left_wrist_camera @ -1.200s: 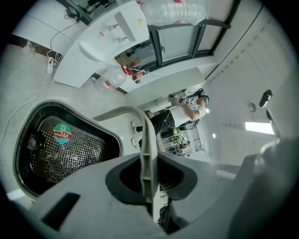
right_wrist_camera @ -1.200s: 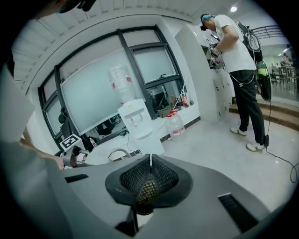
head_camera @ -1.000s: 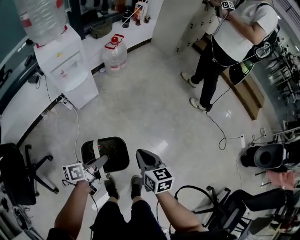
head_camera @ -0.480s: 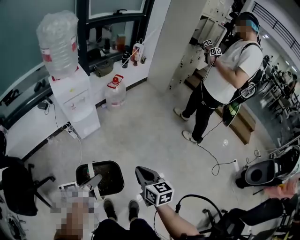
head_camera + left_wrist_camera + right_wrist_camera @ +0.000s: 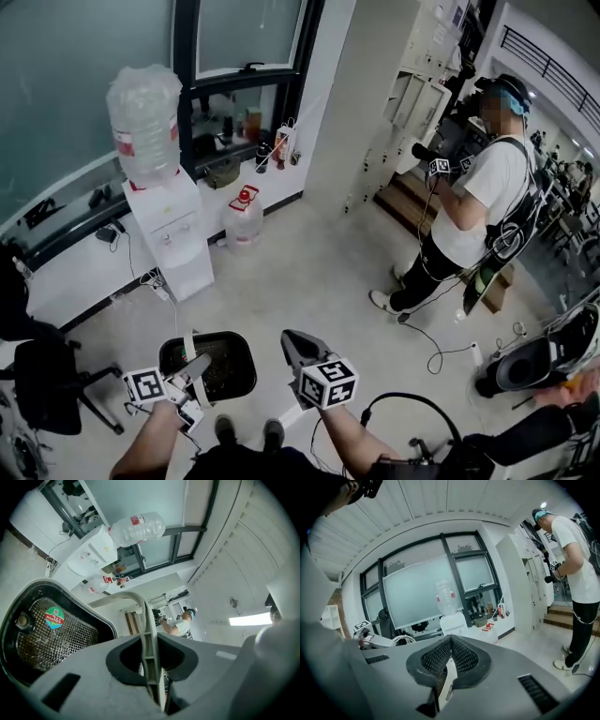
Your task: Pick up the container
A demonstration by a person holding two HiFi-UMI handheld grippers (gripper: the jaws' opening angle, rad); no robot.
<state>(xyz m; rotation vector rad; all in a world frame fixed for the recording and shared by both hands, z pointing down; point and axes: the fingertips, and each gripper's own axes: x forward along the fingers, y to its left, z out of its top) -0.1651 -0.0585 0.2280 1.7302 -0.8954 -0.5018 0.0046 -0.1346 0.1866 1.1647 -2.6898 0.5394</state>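
The black, mesh-lined plastic container hung by its pale strap handle from the left gripper, whose jaws were clamped on that handle. It appeared clear of the grey floor, so the pickup looked essentially complete. The right gripper was closed on nothing.

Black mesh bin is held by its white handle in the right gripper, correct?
No, in the left gripper: its jaws clamp the white handle of the black mesh bin, as the left gripper view shows. The right gripper is shut on nothing.
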